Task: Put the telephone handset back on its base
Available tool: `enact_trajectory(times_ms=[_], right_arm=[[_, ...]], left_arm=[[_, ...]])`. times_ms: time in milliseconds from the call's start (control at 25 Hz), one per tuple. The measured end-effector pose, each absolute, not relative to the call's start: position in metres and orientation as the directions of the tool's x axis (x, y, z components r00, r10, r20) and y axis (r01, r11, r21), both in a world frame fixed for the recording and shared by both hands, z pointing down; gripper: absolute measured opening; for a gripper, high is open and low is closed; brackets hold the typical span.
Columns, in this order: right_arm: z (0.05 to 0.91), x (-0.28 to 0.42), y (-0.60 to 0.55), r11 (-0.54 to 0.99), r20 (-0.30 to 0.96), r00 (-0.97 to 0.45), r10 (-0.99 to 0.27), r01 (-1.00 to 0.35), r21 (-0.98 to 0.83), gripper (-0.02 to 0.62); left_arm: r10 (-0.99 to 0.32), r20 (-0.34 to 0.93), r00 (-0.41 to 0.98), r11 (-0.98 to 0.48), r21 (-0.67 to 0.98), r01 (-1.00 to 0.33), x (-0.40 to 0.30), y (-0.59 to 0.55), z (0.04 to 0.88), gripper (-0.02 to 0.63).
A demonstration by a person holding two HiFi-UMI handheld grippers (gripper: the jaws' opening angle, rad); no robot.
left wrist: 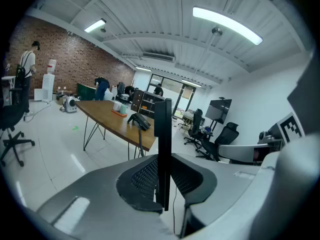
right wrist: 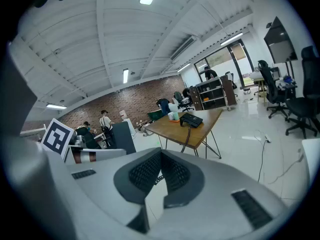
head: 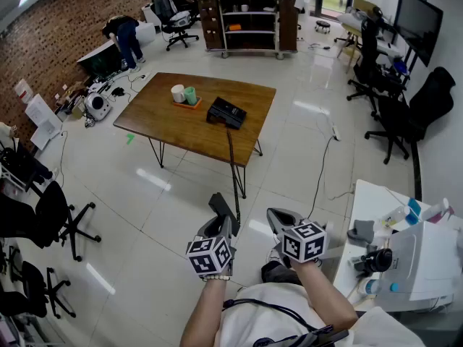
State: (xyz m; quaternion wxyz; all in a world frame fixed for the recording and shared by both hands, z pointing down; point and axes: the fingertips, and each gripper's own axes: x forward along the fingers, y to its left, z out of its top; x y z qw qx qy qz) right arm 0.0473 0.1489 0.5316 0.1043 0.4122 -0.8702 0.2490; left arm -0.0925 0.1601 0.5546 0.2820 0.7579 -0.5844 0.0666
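Pinching the telephone handset (left wrist: pixel 163 149) between its pads, the left gripper (head: pixel 219 230) holds it upright, its long axis running twelve to six o'clock in the left gripper view. The handset is off its base (head: pixel 226 112). In the head view the base sits on the wooden table (head: pixel 166 118) at twelve o'clock from the left gripper, well apart across the floor. The cord (head: pixel 233 166) runs between the two. The right gripper (head: pixel 278 221), just beside the left at three o'clock, has its jaws pressed together on nothing. Judgement: the left gripper alone carries the load. The coming move calls for closing the gap toward twelve o'clock, then laying the handset's long axis along the cradle.
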Motion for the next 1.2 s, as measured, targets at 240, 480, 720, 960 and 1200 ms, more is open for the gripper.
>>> enact_trajectory(times_ms=[240, 480, 720, 960, 1200], right_arm=[[0.531, 0.059, 0.116, 0.53, 0.377, -0.64, -0.669, -0.767, -0.361, 0.012], [0.532, 0.075, 0.076, 0.517, 0.363, -0.638, -0.678, -0.766, -0.382, 0.012], [0.536, 0.096, 0.034, 0.521, 0.357, -0.653, -0.668, -0.753, -0.403, 0.012], [0.541, 0.121, 0.006, 0.515, 0.366, -0.659, -0.658, -0.747, -0.42, 0.012], [0.552, 0.132, -0.01, 0.504, 0.383, -0.66, -0.646, -0.746, -0.435, 0.012]], left_arm=[[-0.844, 0.436, 0.311, -0.155, 0.356, -0.921, -0.083, 0.127, 0.556, 0.071], [-0.845, 0.443, 0.3, -0.148, 0.346, -0.926, -0.08, 0.086, 0.554, 0.071], [-0.846, 0.457, 0.276, -0.11, 0.357, -0.927, -0.071, 0.044, 0.558, 0.071], [-0.851, 0.467, 0.24, -0.064, 0.362, -0.93, -0.067, 0.01, 0.56, 0.071], [-0.846, 0.482, 0.227, -0.04, 0.367, -0.929, -0.064, -0.009, 0.567, 0.071]])
